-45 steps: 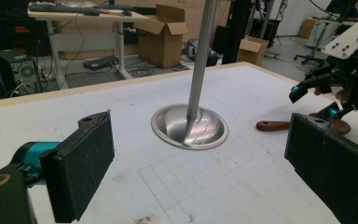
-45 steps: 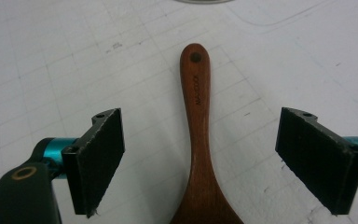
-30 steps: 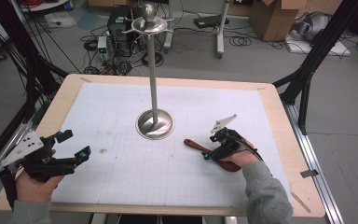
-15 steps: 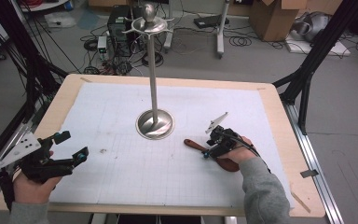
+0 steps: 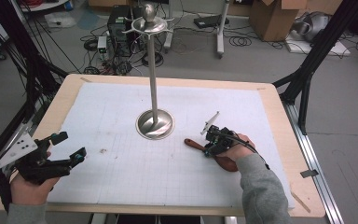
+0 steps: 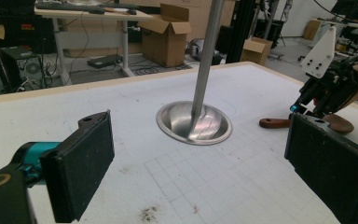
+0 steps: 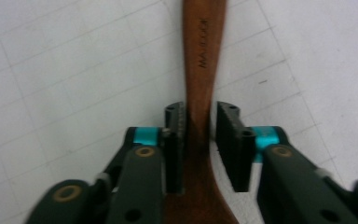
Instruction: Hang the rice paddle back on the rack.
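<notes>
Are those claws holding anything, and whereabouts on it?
The right gripper straddles the wooden spoon's thin neck, though whether it grips yet is unclear. The left gripper holds nothing.

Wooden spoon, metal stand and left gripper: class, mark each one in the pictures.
Wooden spoon (image 7: 199, 70), right gripper view, on its handle between the jaws.
Metal stand (image 5: 155, 125), high view, on its round base.
Left gripper (image 5: 70, 146), high view, midway between its open fingertips.
</notes>
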`<state>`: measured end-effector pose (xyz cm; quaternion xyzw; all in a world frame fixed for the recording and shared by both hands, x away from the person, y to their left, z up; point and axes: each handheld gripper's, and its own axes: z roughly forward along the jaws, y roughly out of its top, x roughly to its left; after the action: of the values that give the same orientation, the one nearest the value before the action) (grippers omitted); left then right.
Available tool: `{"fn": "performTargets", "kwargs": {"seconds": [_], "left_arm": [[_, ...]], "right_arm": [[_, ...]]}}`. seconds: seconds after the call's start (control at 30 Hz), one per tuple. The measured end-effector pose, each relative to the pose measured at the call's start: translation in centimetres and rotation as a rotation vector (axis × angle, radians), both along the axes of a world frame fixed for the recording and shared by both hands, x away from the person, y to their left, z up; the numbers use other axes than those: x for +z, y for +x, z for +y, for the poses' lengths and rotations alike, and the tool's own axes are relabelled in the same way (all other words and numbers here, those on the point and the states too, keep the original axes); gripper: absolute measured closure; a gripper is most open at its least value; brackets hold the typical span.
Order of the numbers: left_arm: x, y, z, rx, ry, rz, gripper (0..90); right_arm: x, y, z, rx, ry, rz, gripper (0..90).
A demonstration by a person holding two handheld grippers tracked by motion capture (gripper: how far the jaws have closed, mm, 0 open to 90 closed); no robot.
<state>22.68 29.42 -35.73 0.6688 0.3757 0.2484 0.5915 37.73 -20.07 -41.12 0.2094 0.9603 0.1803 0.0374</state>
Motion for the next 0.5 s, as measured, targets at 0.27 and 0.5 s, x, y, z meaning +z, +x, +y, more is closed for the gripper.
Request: {"fn": "performTargets", "kwargs": {"seconds": [0.27, 0.5], "left_arm": [[0.07, -0.21, 0.16, 0.006, -0.005, -0.001, 8.6], [0.13, -0.25, 0.04, 0.005, -0.001, -0.003, 8.6]], "right_arm": [[0.13, -0.22, 0.29, -0.018, -0.022, -0.003, 77.5], [0.70, -0.53, -0.54, -0.059, 0.052, -0.018, 77.6]]}}
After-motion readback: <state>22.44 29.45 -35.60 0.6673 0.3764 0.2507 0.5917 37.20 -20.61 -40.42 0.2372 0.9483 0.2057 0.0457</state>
